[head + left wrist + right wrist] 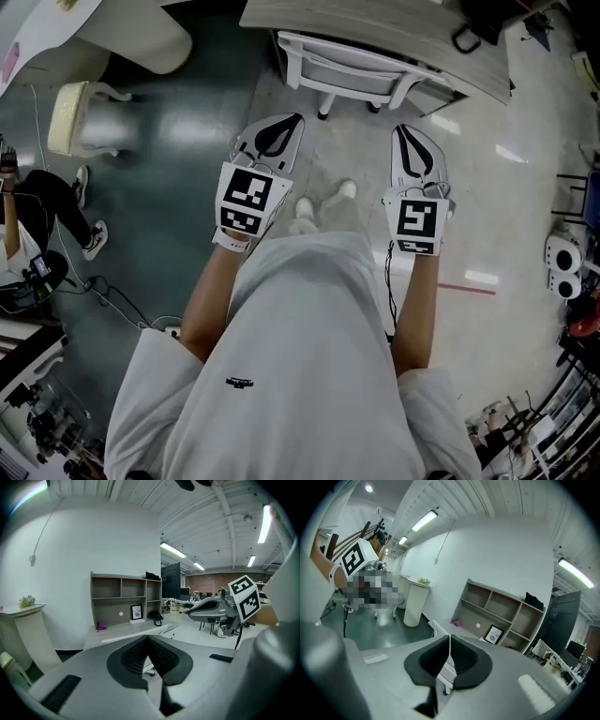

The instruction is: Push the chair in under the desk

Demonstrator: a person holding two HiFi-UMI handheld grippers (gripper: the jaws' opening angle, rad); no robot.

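Head view, chair point(352, 70) half-hidden under desk point(375, 23), left tongs point(292, 122), right tongs point(405, 131) pressed together

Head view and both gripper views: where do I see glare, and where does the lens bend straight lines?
Head view: white glare patches on the glossy pale floor. Left gripper view: the long ceiling tube lamp is blown out, corners black. Right gripper view: the grey shelf unit leans, its straight boards curved.
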